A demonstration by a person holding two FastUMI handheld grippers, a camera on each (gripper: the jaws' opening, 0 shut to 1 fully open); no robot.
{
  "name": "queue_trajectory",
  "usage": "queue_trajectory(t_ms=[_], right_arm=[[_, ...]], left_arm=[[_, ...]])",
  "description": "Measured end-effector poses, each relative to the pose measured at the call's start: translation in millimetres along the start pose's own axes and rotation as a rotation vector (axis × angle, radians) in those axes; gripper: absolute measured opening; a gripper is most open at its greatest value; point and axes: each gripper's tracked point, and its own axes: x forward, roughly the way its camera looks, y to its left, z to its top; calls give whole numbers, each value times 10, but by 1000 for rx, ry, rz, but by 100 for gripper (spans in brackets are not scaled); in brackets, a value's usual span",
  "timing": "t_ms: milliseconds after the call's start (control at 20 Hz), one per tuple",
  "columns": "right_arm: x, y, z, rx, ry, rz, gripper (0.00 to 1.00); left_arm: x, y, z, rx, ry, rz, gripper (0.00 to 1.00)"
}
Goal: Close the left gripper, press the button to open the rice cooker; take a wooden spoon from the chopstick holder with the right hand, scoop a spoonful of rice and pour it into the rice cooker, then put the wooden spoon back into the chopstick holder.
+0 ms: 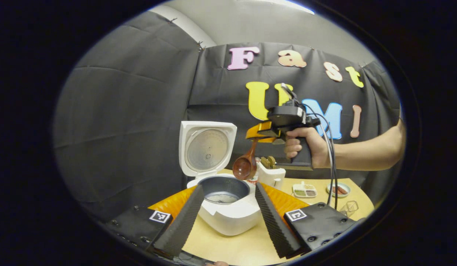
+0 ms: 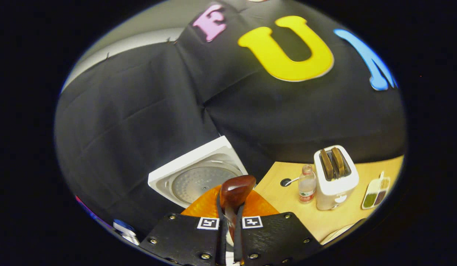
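We see the spoon [image 1: 245, 165] hanging bowl-down below the right gripper [image 2: 230, 214], which pinches its handle; its tip is hidden there. It hangs above the open cooker [image 1: 224, 199]. Our left gripper [image 1: 226, 218] is spread toward the cooker.

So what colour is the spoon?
Reddish brown wood; the spoon shows best in the left gripper view.

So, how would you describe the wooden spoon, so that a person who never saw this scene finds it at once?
Find the white rice cooker with its lid standing open at the table's back. Above its pot hangs the wooden spoon, gripped by the right gripper. It is the only reddish-brown, glossy thing there, bowl down, beside the white toaster.
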Motion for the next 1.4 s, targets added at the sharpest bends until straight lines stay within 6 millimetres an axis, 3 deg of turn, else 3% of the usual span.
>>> queue_trajectory(t_ms=[150, 450, 750, 1100, 1400], right_arm=[[-210, -329, -30, 146, -29, -11, 8], [-1230, -773, 46, 309, -104, -31, 9], [-2082, -1210, -15, 392, -164, -77, 9], [-3265, -1867, -120, 434, -272, -221, 8], [-3990, -2437, -303, 497, -344, -344, 8]], left_arm=[[-22, -99, 53, 7, -7, -10, 99], [-47, -434, 202, -1, -30, -75, 97], [22, -814, 270, -6, -38, -141, 97], [64, -1267, 375, -6, -47, -216, 98], [44, -1610, 397, 3, -36, -267, 99]])
